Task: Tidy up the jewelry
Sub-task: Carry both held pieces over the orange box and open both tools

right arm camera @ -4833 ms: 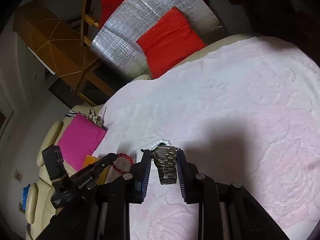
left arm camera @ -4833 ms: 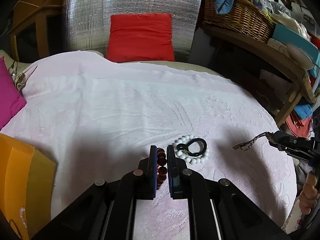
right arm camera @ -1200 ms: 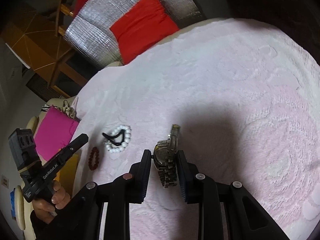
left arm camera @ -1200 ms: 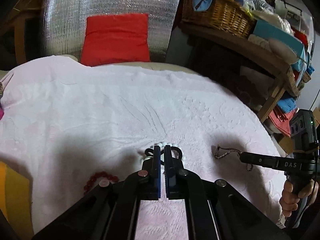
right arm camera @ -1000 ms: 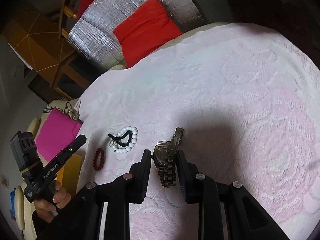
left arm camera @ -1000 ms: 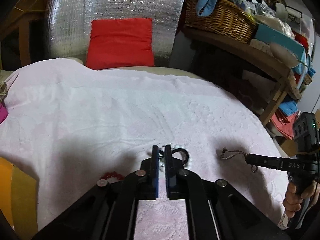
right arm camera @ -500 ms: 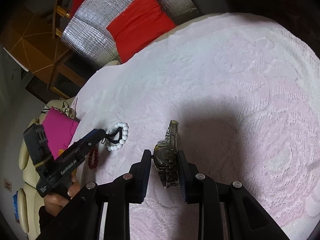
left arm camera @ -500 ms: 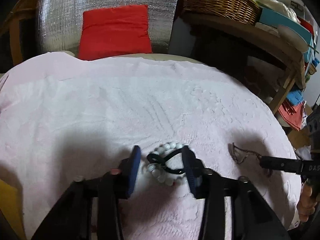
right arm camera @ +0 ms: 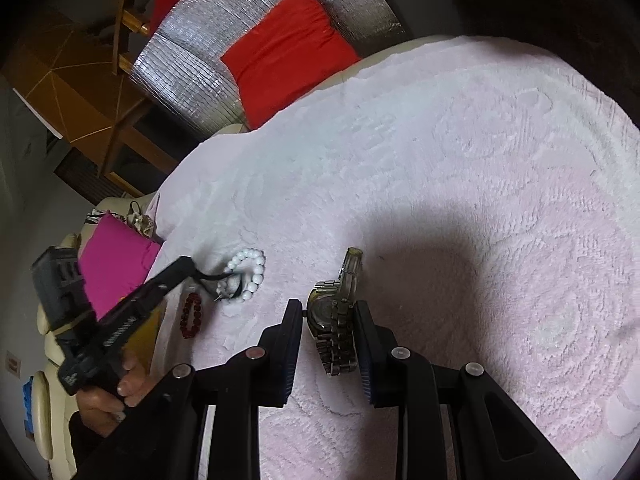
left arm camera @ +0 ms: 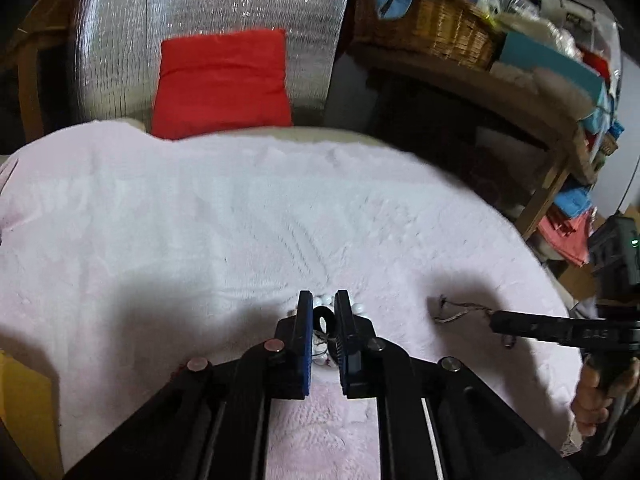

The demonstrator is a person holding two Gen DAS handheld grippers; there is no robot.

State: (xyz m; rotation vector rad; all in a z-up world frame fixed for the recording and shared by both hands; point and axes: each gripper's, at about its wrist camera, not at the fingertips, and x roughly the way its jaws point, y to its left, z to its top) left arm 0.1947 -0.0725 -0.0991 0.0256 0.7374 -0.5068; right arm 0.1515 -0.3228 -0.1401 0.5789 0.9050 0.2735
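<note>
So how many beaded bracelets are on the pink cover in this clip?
2. The white bead bracelet sits between the left gripper fingers; the dark red bead bracelet lies just left of it, near the cover's edge. Others may be hidden.

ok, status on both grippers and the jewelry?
Left gripper shut on the white bead bracelet. Right gripper shut on the metal watch, band end on the pink towel. Red bead bracelet lies loose nearby.

Readable text: almost none

White lettering runs along the side of each hand-held gripper, the left hand-held gripper (right arm camera: pixel 188 268) and the right hand-held gripper (left arm camera: pixel 496 322), but is too blurred to read.
</note>
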